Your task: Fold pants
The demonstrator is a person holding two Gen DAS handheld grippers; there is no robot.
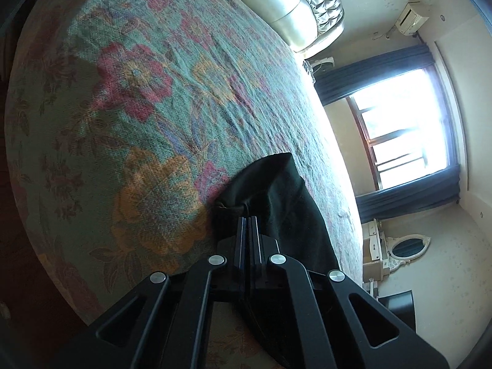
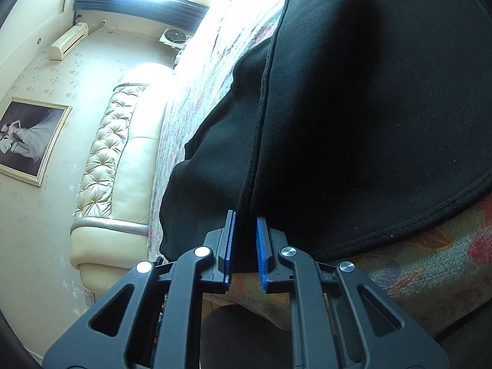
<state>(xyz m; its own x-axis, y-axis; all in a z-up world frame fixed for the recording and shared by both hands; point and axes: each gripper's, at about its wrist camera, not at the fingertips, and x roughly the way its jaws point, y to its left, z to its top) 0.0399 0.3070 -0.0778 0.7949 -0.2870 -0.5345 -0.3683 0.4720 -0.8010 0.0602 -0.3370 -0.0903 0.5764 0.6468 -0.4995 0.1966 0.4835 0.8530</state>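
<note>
Black pants [image 2: 353, 107] lie on a floral bedspread [image 1: 147, 98]. In the right wrist view they fill the upper right, and a thick seamed fold of them runs down between the blue pads [image 2: 263, 246]. My right gripper [image 2: 246, 220] is shut on that fold. In the left wrist view a narrow end of the pants [image 1: 276, 193] rises off the bed. My left gripper [image 1: 248, 220] is shut on its edge, the jaws almost touching.
A padded cream headboard [image 2: 107, 141] stands at the head of the bed. A bright window with dark curtains [image 1: 399, 129], a wall air conditioner [image 1: 412, 18], a framed picture [image 2: 27, 141] and a white mirror [image 1: 406, 247] line the walls. A dark-clad leg [image 2: 246, 335] shows under my right gripper.
</note>
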